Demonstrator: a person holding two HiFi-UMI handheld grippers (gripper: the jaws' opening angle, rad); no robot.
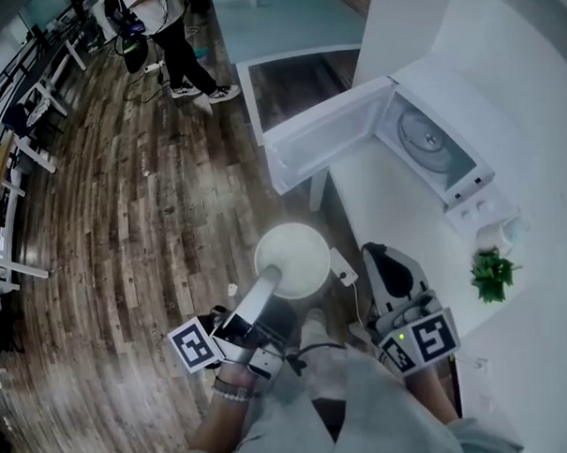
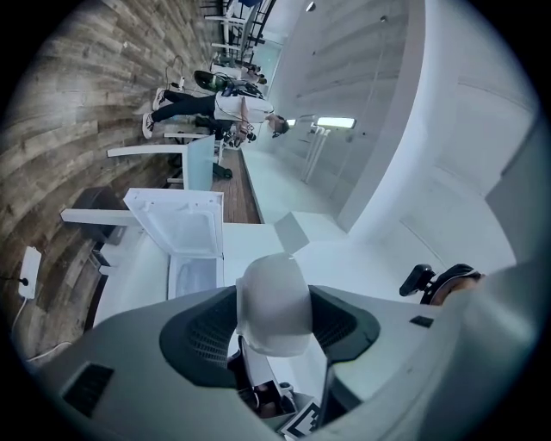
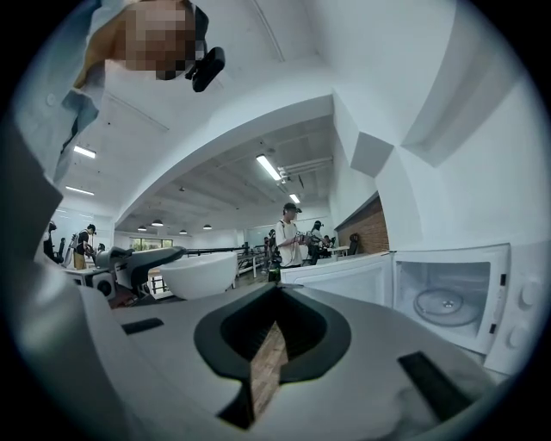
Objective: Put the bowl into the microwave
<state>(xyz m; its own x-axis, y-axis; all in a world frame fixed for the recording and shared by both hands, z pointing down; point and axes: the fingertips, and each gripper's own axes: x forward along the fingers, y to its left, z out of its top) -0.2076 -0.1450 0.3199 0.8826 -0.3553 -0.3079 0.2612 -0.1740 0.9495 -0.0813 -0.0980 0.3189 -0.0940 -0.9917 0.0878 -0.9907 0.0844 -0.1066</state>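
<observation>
Bowl: the white bowl (image 1: pixel 299 253) is off the bench (image 1: pixel 376 193). It is held in the air over the wooden floor (image 1: pixel 123 200), near the bench corner and short of the microwave's open door (image 1: pixel 322 135).
Left gripper: the left gripper (image 1: pixel 270 282) pinches the near rim of the bowl, with one jaw on each side of the wall. Its own view meets the bowl edge-on, so the inside of the bowl cannot be seen there.
Right gripper: the right gripper (image 3: pixel 275 293) has its jaws pressed together with nothing between them. Only a thin slit is left, and floor boards show through it.
Microwave: the microwave (image 1: pixel 435 148) stands on the bench with its door swung wide. The glass turntable (image 3: pixel 443 306) is visible in the cavity. The control panel is cut off at the right edge of the right gripper view.
Bench items: a small green plant (image 1: pixel 492 273) stands near the microwave's front corner. A small white vessel (image 1: pixel 495 232) sits just beside it, and its kind is too small to tell.
Floor item: a flat white object (image 1: pixel 342 265) lies close beside the bowl in the head view. What it is cannot be made out.
Hands: both are largely covered by the grippers and their marker cubes.
Background: a standing person (image 1: pixel 177 47) is cut off at the top edge of the head view. The desks further along the floor are blurred.
</observation>
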